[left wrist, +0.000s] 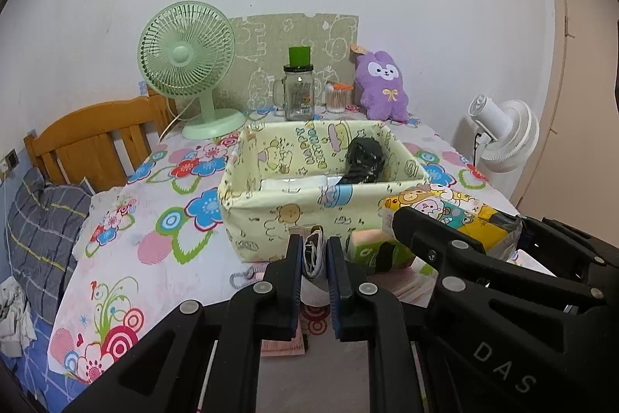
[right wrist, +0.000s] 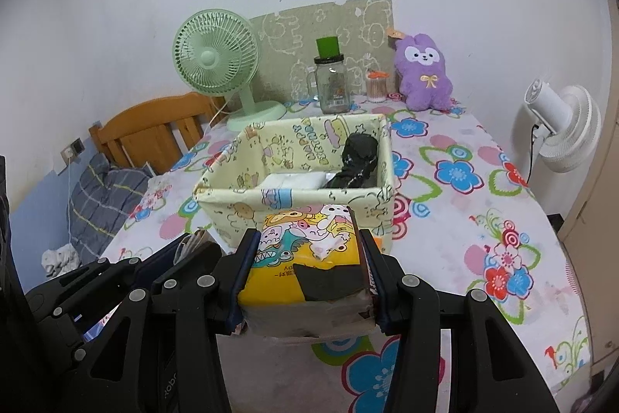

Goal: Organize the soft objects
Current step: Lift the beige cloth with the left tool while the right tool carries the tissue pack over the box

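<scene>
Right gripper [right wrist: 307, 258] clamps your tissue pack [right wrist: 305, 242]; bin [right wrist: 294, 198] at 12 o'clock, just beyond. Left gripper [left wrist: 314, 250] pinches folded cloth [left wrist: 314, 252].

The tissue pack [right wrist: 309, 250] is wrapped in shiny plastic film. The yellow basket [right wrist: 232, 215] looks like soft matt cloth. The tabletop [right wrist: 464, 219] has a smooth flowery cloth on it. The purple bunny [right wrist: 423, 76] is fuzzy plush. The jar [right wrist: 332, 88] is clear shiny glass. The chair [right wrist: 151, 130] is smooth wood. The tongs [right wrist: 307, 269] are matt black plastic.
</scene>
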Available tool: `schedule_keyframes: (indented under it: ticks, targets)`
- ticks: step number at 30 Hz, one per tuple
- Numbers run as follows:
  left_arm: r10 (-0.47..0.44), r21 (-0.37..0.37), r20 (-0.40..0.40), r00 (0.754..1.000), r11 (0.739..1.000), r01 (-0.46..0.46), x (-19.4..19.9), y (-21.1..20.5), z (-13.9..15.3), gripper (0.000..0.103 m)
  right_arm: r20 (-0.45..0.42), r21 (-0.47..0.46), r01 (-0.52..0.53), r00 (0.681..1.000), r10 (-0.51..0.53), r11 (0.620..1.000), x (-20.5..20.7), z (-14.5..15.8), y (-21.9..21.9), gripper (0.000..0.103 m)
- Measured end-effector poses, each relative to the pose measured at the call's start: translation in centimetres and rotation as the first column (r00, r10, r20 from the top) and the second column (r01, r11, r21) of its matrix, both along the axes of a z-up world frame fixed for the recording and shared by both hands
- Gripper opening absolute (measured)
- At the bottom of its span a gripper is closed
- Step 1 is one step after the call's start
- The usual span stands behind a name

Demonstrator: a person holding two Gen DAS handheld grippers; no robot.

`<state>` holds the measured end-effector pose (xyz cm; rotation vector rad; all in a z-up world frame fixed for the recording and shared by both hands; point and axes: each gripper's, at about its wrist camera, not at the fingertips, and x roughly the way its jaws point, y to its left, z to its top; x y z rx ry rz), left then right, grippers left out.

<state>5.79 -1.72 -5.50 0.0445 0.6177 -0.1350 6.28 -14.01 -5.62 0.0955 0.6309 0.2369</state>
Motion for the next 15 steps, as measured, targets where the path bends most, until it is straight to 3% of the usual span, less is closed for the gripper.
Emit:
schedule_keyframes:
  ticks: [15]
  targets:
    - [-0.01, 0.006, 0.046, 0.999, 1.0, 0.009, 0.5, -1.0, 3.2, 0.01, 0.046, -0.006, 0.021, 0.999, -0.02, 1.0, 0.3, 3.5, -0.9, 0.053]
